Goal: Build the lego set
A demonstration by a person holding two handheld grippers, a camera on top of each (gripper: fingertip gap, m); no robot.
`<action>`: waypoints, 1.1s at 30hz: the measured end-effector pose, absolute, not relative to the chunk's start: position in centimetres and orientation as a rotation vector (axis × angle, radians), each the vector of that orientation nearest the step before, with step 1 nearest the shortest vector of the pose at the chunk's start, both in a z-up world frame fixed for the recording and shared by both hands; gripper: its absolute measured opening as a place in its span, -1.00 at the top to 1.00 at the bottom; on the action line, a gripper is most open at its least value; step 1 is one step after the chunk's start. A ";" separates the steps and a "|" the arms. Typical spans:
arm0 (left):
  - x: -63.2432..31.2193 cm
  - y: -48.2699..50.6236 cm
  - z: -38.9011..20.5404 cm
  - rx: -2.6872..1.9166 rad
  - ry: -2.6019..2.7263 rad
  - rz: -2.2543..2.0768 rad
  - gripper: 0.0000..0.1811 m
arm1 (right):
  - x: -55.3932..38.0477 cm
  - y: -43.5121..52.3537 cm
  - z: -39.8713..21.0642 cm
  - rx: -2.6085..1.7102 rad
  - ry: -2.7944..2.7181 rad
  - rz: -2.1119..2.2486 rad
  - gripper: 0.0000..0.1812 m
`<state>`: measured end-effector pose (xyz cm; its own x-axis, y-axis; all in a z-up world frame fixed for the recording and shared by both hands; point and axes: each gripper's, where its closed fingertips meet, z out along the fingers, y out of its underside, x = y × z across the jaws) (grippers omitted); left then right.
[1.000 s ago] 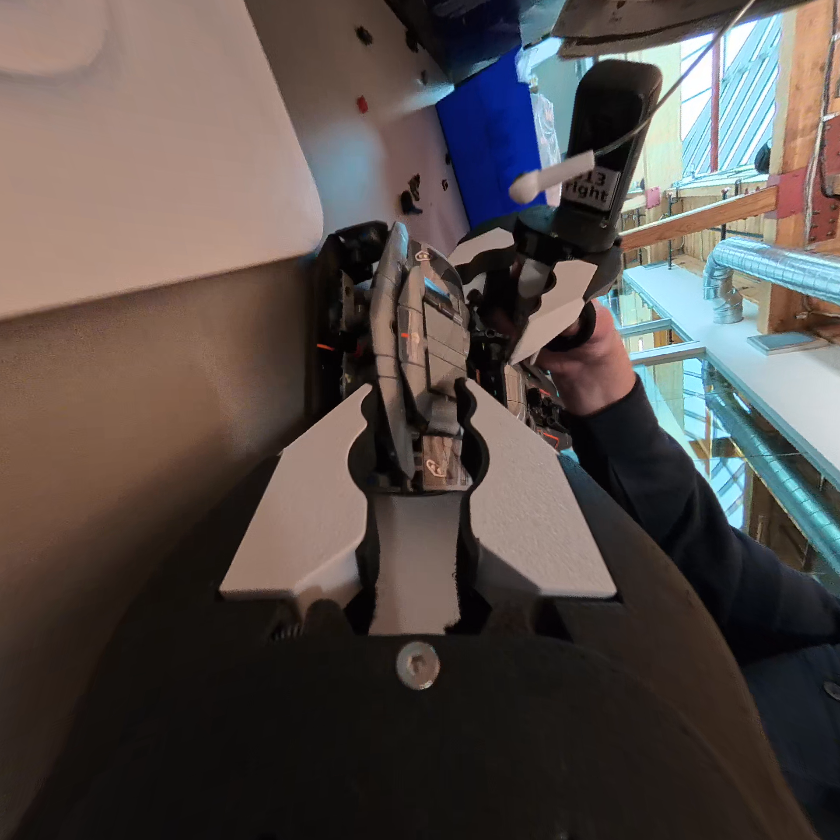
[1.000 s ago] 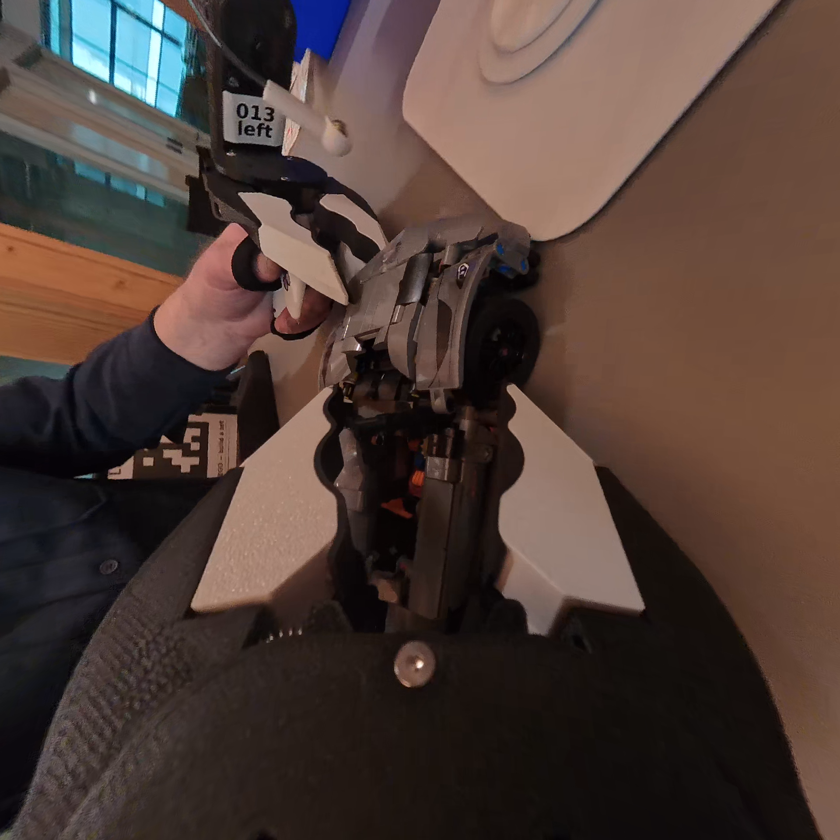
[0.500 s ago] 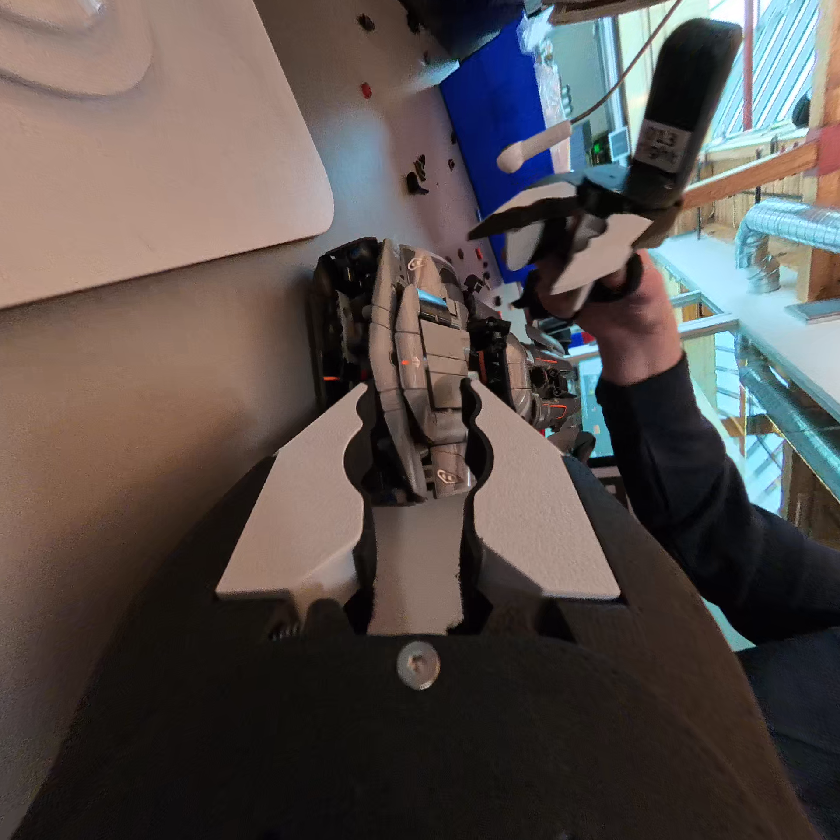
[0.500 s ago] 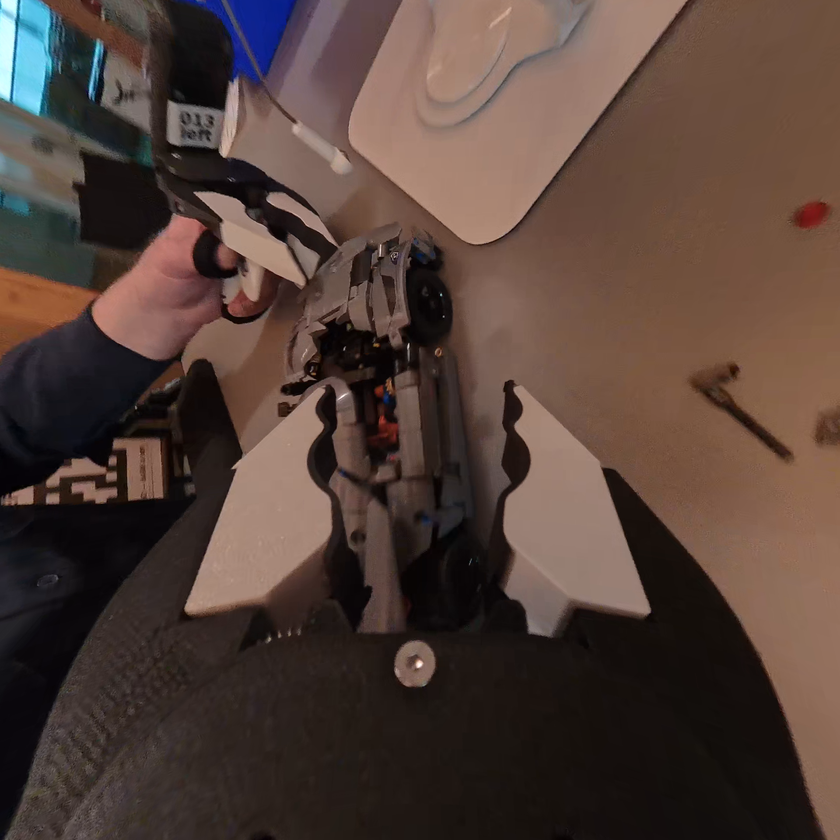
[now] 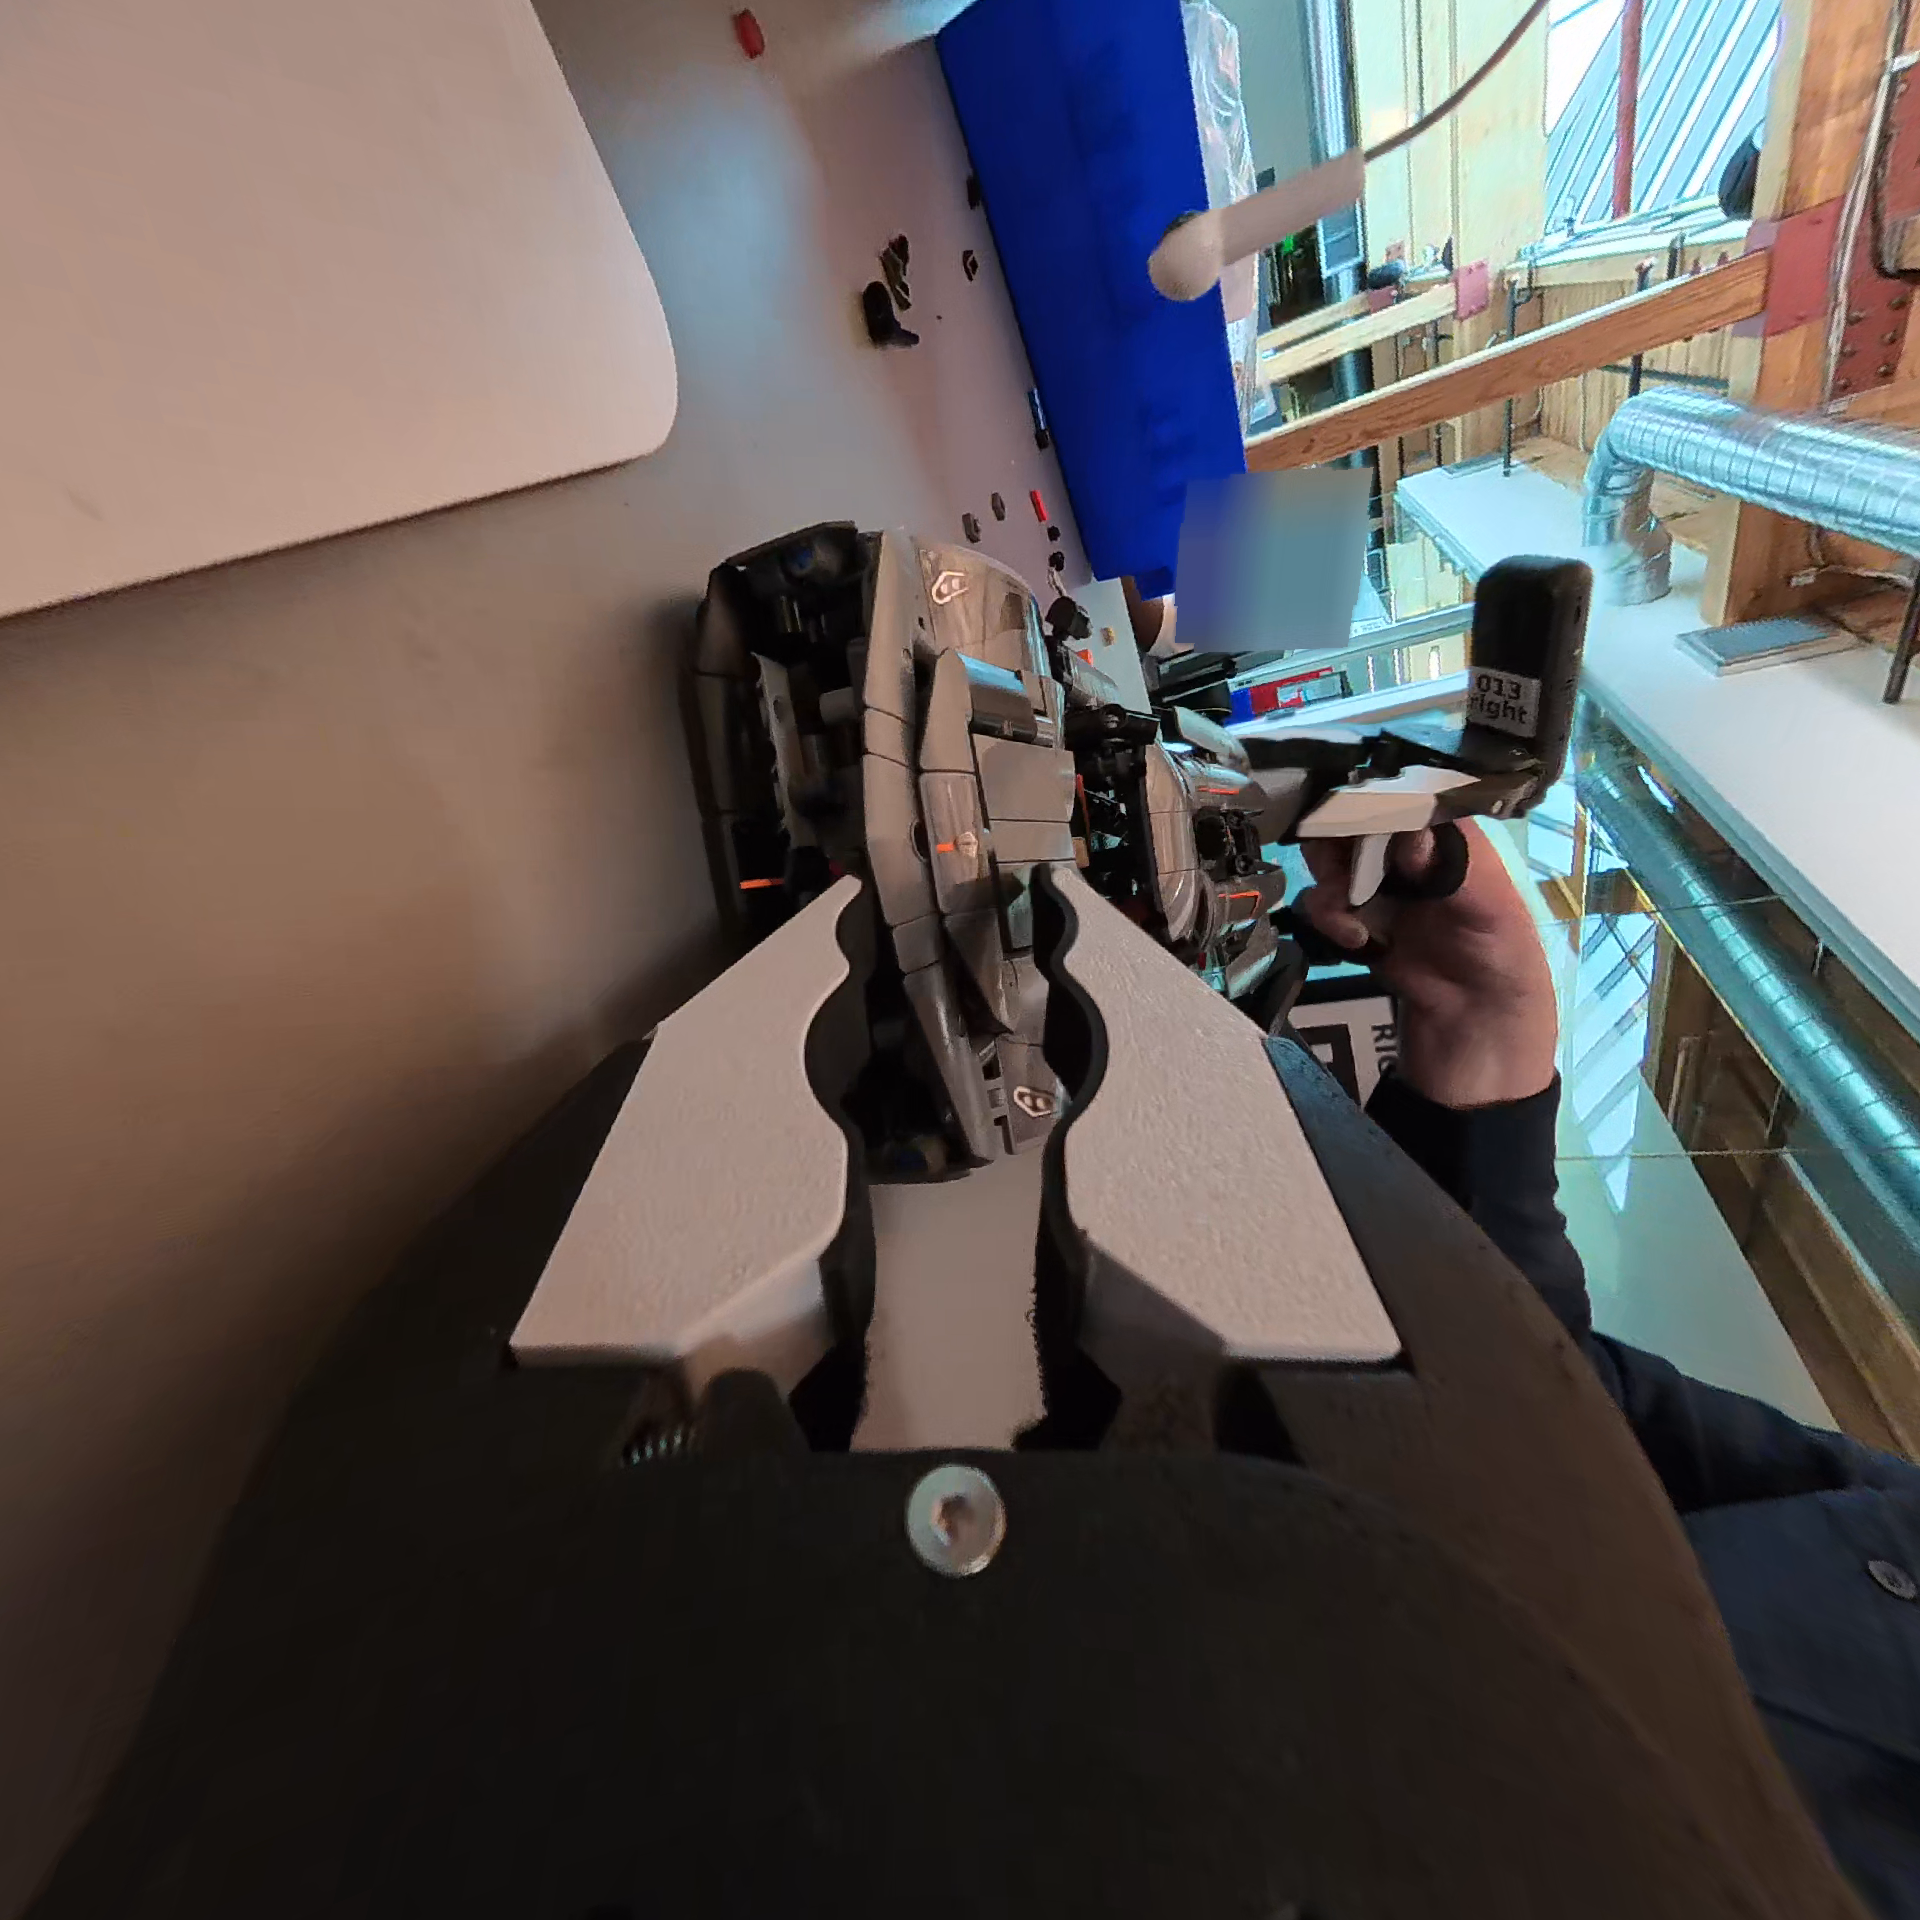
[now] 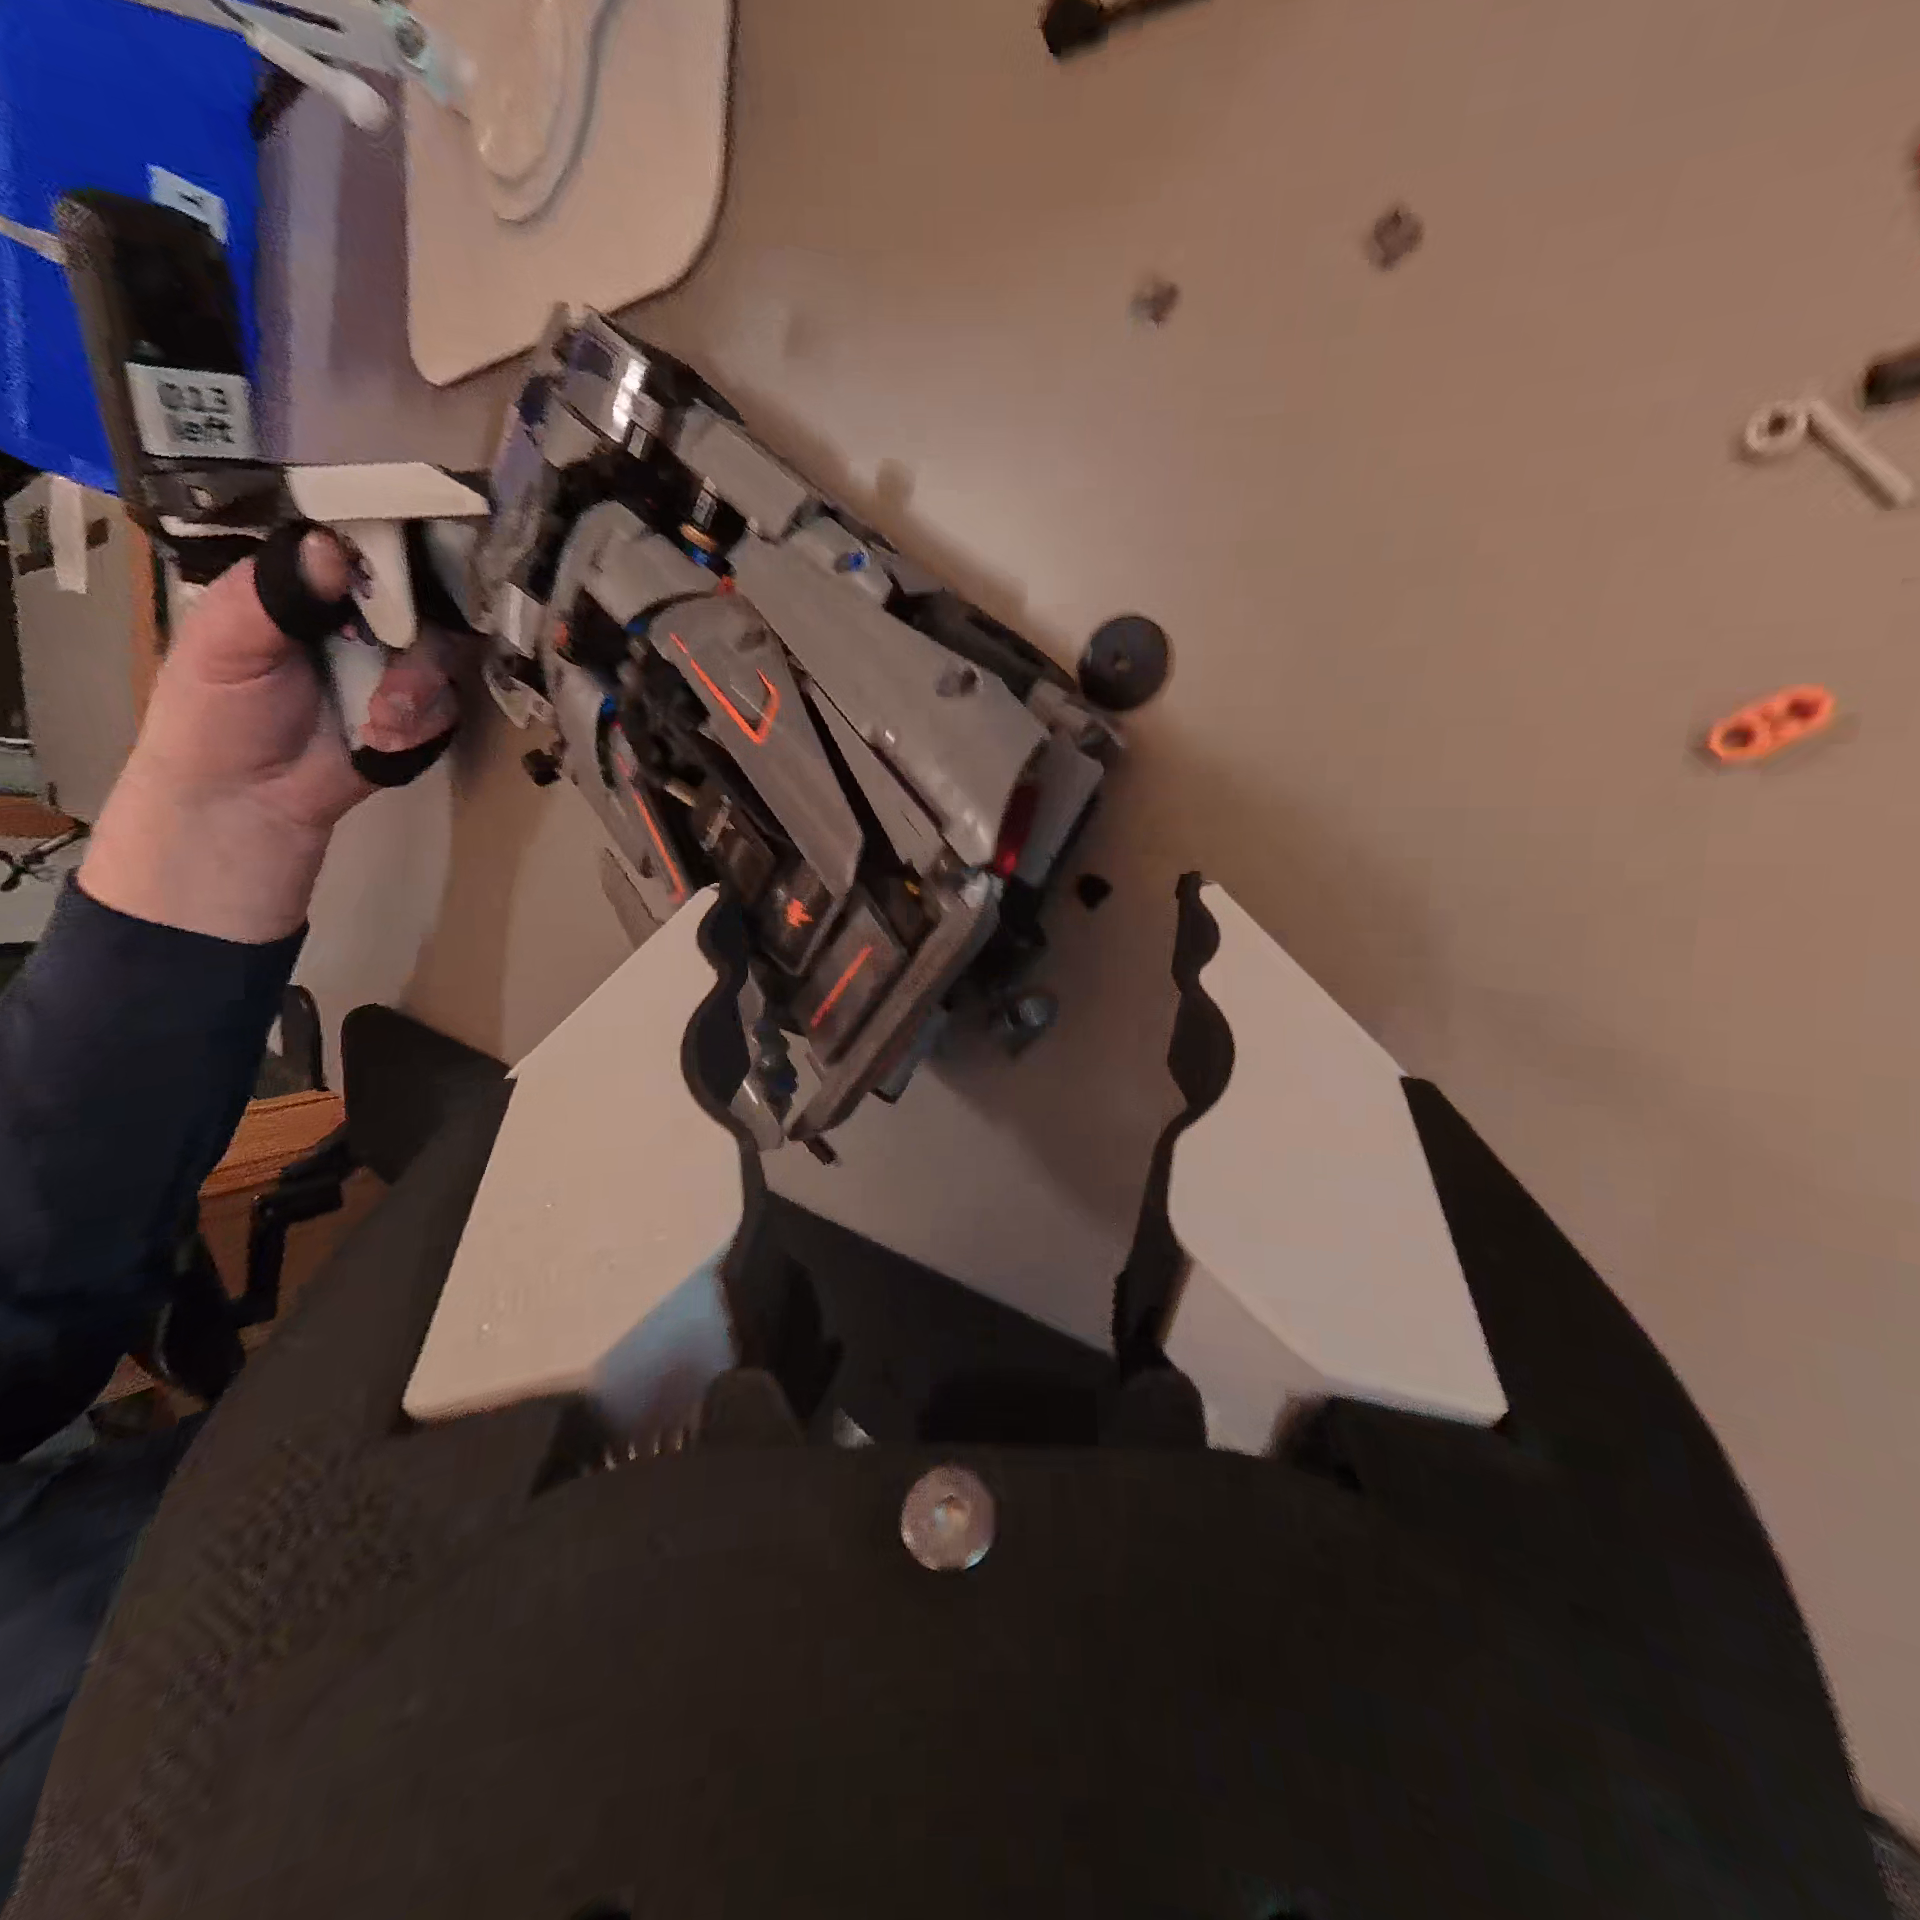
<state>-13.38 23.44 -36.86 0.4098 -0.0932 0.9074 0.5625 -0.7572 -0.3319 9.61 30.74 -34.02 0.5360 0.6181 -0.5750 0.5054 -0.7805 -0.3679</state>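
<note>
Now we steady the grey lego car (image 6: 790,717) on the table (image 6: 1455,935), its front clamped in our left gripper (image 5: 951,904); our right gripper (image 6: 951,904) gapes empty at its tail, and must next fetch a loose piece, we judge.

Workshop or lab space inside an industrial-type building, probably an upper level. Evidence: exposed timber beams and posts (image 5: 1507,353), a silver corrugated ventilation duct (image 5: 1766,478) running along the wall, large windows (image 5: 1704,114) behind, glass railing panels (image 5: 1621,997) below. Work surface is a plain grey table (image 6: 1455,623) with loose small building parts (image 6: 1766,722) scattered over it, a white moulded tray (image 5: 260,312), a blue box (image 5: 1101,260) at the far edge. Background past the railing is blurred; further desks possibly there, hard to tell.
</note>
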 end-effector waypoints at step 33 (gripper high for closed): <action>-14.3 23.4 -36.5 -1.929 -0.493 -1.498 0.84 | 6.6 28.2 -34.0 -2.656 -0.763 1.573 0.03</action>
